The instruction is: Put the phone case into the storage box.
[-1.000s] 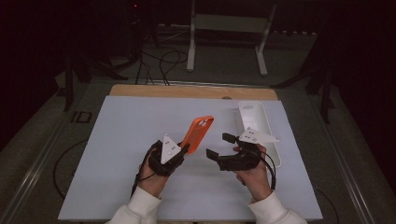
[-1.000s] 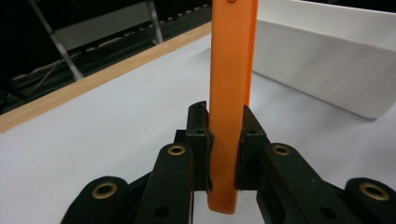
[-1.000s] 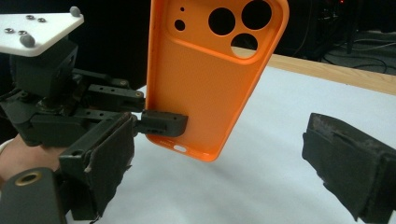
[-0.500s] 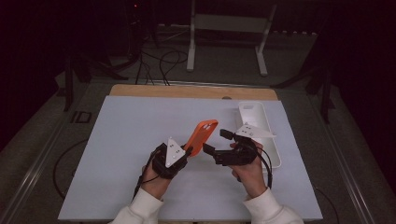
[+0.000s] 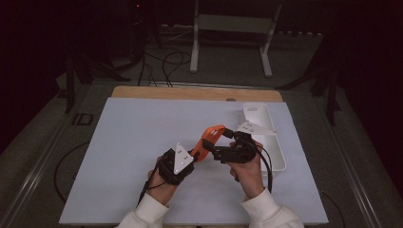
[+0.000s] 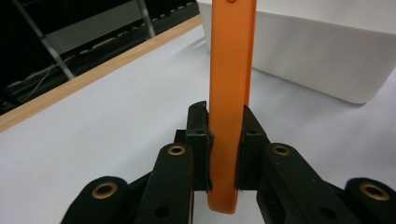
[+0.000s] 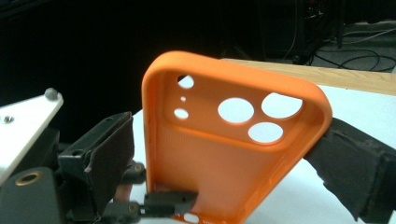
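An orange phone case (image 5: pixel 209 138) with several camera holes is held off the white table. My left gripper (image 5: pixel 196 154) is shut on its lower end. In the left gripper view the case (image 6: pixel 231 70) stands edge-on between the two pads of the left gripper (image 6: pixel 225 122). My right gripper (image 5: pixel 217 142) reaches in from the right, its jaws either side of the case's upper end. In the right gripper view the case's inside (image 7: pixel 210 158) faces the camera between that gripper's (image 7: pixel 229 140) pads. The right pad is at the case's edge. A narrow gap shows at the left pad.
A long white tray (image 5: pixel 278 154) lies on the table just right of my right hand, and its wall (image 6: pixel 317 51) shows behind the case. The wooden back edge of the table (image 5: pixel 190 92) runs along the far side. Metal stand legs and cables lie on the floor beyond.
The right gripper has moved left from beside the tray up to the case, and its jaws now straddle the upper end. The case has tilted lower, and the left hand shifted slightly right.
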`<state>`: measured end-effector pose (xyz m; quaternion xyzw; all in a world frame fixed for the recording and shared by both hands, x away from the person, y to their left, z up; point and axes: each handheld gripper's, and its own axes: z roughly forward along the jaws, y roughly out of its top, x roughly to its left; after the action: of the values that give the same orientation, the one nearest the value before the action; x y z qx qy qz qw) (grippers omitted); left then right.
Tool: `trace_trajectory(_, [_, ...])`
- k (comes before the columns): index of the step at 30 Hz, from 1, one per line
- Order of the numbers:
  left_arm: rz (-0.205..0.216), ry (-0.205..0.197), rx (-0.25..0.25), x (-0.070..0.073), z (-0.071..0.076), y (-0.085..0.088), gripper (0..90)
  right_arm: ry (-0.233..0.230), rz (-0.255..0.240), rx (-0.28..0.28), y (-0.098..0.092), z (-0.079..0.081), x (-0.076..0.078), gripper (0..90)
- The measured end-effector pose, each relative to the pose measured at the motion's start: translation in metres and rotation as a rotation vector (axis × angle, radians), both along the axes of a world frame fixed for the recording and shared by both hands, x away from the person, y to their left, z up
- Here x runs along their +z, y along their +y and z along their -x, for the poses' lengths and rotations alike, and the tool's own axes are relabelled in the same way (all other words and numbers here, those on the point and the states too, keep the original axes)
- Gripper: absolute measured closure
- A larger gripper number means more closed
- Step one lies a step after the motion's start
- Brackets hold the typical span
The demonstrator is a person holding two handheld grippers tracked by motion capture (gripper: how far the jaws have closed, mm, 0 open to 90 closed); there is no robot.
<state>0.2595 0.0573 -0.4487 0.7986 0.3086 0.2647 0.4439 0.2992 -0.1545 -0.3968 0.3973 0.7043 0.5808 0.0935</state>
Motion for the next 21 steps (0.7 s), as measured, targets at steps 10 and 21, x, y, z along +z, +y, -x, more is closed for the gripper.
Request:
trace_trajectory(10, [-0.017,0.007,-0.032,-0.0077,0.0057,-0.0096,79.6,0.008,-0.02,-0.038,0.0048,-0.0025,0.0006,13.8])
trace_trajectory(21, [-0.014,0.019,-0.046,-0.0085,0.0052,-0.0096,78.8,0.017,-0.021,-0.049,0.0052,-0.0012,0.0005,16.0])
